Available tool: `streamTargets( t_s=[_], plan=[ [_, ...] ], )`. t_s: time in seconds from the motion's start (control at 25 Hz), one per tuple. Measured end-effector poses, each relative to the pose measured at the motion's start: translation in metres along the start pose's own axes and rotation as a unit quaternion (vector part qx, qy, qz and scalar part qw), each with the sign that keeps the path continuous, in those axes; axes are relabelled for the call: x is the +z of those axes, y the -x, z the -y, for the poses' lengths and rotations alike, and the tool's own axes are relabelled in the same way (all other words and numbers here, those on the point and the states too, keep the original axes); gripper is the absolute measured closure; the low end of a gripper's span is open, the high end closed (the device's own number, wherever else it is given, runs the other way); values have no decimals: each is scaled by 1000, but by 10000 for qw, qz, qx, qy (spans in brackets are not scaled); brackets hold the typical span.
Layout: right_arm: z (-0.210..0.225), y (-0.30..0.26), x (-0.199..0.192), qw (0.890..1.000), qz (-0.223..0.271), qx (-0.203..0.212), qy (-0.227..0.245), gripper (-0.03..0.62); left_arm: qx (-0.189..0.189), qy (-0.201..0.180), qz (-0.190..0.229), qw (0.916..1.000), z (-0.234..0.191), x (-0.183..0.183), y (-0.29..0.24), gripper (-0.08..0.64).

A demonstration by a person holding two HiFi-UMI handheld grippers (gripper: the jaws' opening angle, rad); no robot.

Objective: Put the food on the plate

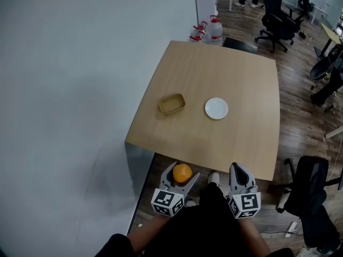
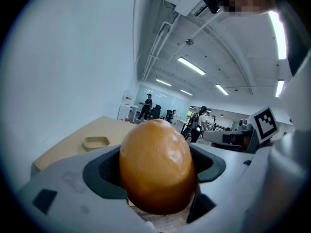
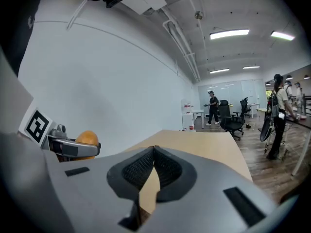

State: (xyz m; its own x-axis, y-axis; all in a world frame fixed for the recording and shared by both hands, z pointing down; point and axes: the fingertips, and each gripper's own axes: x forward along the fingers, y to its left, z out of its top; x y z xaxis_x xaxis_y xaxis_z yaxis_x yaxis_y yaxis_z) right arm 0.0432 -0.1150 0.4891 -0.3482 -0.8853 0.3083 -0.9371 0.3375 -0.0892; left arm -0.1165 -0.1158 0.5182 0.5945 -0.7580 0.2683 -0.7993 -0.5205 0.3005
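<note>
One table [image 1: 225,74]. On it: one white plate [image 1: 216,108], one tan tray [image 1: 171,104]. One orange food piece [image 1: 183,174]. Two grippers: left gripper [image 1: 182,170], right gripper [image 1: 239,171]; one is loaded, one has nothing in it. Two marker cubes [image 1: 167,202], one per gripper. Water jugs [image 1: 213,29] past the table's far end: at least two, red caps; the cluster overlaps, so the exact count is unclear. One white cabinet [image 1: 205,4]. Black office chairs [image 1: 276,16]: four in the head view, two cut by the frame edge. Standing people [image 3: 212,108] far back: two in the right gripper view.
</note>
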Motion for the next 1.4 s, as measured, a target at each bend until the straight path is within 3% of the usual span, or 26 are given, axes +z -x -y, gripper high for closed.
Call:
streamTargets(
  t_s=[0.32, 0.56, 0.76, 1.04, 1.4],
  plan=[
    [48, -39, 19, 9998, 8, 177, -132, 532, -119, -215, -305, 9992, -5, -4, -89, 212],
    [80, -67, 2, 9985, -189, 433, -261, 532, 191, -90, -454, 9987, -26, -5, -158, 212],
    [98, -90, 3, 9976, -209, 608, -248, 532, 337, -356, -572, 9972, -41, -4, -214, 212],
    [143, -126, 12, 9986, -128, 167, -487, 532, 141, -402, -842, 9955, -64, -17, -285, 212],
    [180, -178, 1, 9980, -388, 23, -508, 532, 255, -214, -1261, 9915, -95, -50, -354, 212]
  ],
)
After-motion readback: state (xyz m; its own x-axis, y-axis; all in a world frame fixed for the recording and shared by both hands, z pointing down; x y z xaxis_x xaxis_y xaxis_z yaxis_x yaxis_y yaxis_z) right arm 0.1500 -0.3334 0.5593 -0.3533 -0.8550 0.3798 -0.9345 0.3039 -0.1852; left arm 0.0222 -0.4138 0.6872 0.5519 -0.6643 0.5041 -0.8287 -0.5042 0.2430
